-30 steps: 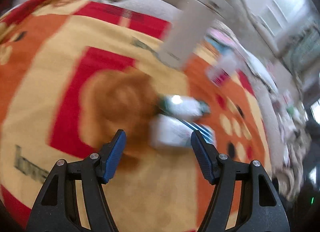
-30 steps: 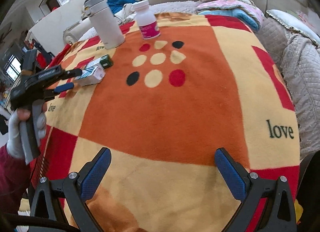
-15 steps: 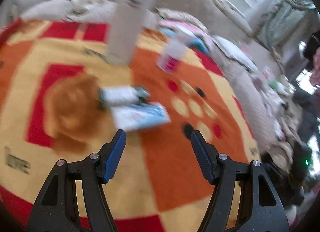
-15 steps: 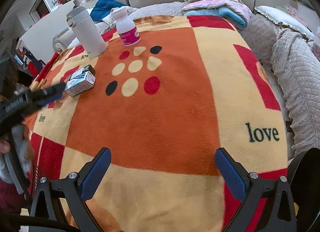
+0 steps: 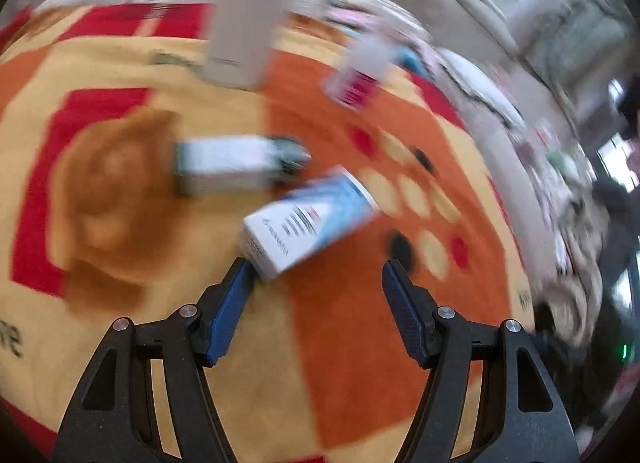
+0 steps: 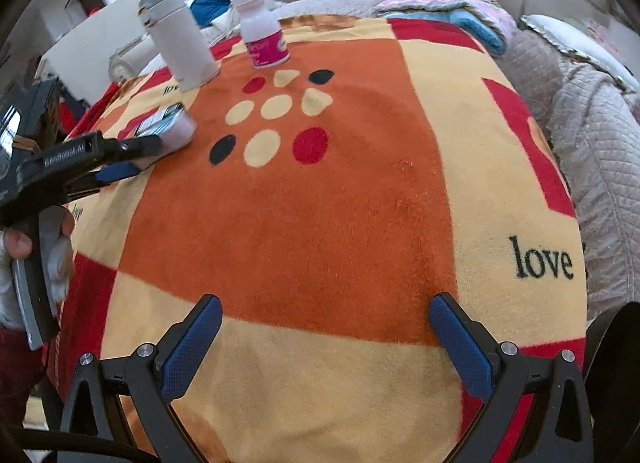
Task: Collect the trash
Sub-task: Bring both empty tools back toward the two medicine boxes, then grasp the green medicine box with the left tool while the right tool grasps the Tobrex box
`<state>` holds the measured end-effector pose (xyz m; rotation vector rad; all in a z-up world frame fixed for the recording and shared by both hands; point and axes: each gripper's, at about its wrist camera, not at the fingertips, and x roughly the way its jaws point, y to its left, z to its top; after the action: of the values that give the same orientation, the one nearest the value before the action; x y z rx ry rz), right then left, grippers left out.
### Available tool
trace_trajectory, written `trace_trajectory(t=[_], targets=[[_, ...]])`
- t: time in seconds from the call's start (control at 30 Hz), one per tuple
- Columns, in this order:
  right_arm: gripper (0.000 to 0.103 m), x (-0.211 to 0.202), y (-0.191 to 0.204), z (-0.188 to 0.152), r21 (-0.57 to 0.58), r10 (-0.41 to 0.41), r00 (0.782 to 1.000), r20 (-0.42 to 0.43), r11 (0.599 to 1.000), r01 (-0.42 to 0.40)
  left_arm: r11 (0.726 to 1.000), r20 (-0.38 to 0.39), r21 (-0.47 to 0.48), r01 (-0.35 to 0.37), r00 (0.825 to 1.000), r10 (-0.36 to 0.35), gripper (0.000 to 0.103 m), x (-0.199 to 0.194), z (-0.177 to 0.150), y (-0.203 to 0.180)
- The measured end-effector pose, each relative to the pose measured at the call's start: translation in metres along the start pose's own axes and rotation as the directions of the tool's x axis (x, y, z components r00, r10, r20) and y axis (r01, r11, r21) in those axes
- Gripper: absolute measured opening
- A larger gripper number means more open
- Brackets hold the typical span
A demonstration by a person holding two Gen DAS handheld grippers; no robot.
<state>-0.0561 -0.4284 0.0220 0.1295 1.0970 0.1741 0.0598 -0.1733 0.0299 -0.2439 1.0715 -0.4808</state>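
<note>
A white and blue carton (image 5: 308, 219) lies on the orange patterned blanket (image 5: 352, 323), its near end touching my left finger pad (image 5: 234, 295). My left gripper (image 5: 318, 277) is open, just short of it. A second white box with a dark green end (image 5: 236, 165) lies behind it. In the right wrist view the left gripper (image 6: 128, 161) reaches the two boxes (image 6: 168, 127) at the left. My right gripper (image 6: 324, 327) is open and empty over the blanket's near part.
A tall white flask (image 6: 180, 41) and a white bottle with a pink label (image 6: 264, 31) stand upright at the blanket's far side. A grey quilted sofa (image 6: 580, 123) with folded blankets lies behind and to the right.
My left gripper has moved forward to the white and blue carton, which now lies between its open fingers' tips. The right gripper has shifted slightly and stays open.
</note>
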Motion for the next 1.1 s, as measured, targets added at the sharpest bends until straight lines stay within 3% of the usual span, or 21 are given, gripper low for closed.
trace_trajectory(t=[0.1,0.2,0.3,0.37,0.53,0.6,0.73,0.83,0.9,0.93,1.0,1.1], targets=[[0.103,-0.006,-0.006,0.0,0.025,-0.01,1.0,0.012,1.0,0.01,0.984,-0.044,0.013,0.178,0.983,-0.177,0.066,-0.008,-0.007,-0.013],[0.103,-0.018,-0.007,0.004,0.047,-0.011,0.998,0.059,0.999,0.008,0.97,-0.047,0.045,0.239,0.97,-0.237,0.066,-0.019,-0.007,-0.016],[0.103,-0.021,0.005,0.018,0.052,0.028,0.996,0.082,0.998,-0.033,0.992,0.009,0.073,0.102,0.995,-0.103,0.066,-0.035,-0.002,-0.006],[0.103,-0.019,0.018,0.029,0.038,0.036,0.995,0.094,0.998,-0.04,0.997,0.041,0.074,0.001,0.999,-0.004,0.067,-0.042,0.006,0.008],[0.092,0.003,0.068,0.073,0.017,0.081,0.99,0.117,0.996,-0.083,0.969,0.088,0.086,-0.232,0.97,0.225,0.067,-0.049,0.012,0.043],[0.085,0.02,0.086,0.092,0.021,0.095,0.99,0.104,0.995,-0.097,0.958,0.085,0.083,-0.274,0.96,0.267,0.067,-0.049,0.013,0.056],[0.081,0.052,0.109,0.118,0.054,0.114,0.991,0.071,0.992,-0.118,0.948,0.094,0.083,-0.306,0.95,0.298,0.067,-0.049,0.014,0.072],[0.069,0.071,0.117,0.13,0.088,0.13,0.99,0.045,0.987,-0.134,0.947,0.097,0.094,-0.308,0.949,0.299,0.067,-0.049,0.017,0.079],[0.055,0.083,0.121,0.134,0.093,0.13,0.991,0.017,0.987,-0.131,0.949,0.097,0.098,-0.3,0.952,0.291,0.067,-0.046,0.022,0.078],[0.054,0.089,0.122,0.135,0.093,0.152,0.988,0.001,0.984,-0.151,0.951,0.098,0.103,-0.292,0.954,0.282,0.067,-0.047,0.024,0.078],[0.043,0.087,0.119,0.135,0.084,0.163,0.987,0.01,0.983,-0.163,0.954,0.104,0.129,-0.271,0.96,0.259,0.067,-0.045,0.029,0.075],[0.039,0.071,0.11,0.132,0.055,0.154,0.988,0.028,0.986,-0.155,0.953,0.116,0.178,-0.245,0.967,0.226,0.067,-0.04,0.035,0.064]])
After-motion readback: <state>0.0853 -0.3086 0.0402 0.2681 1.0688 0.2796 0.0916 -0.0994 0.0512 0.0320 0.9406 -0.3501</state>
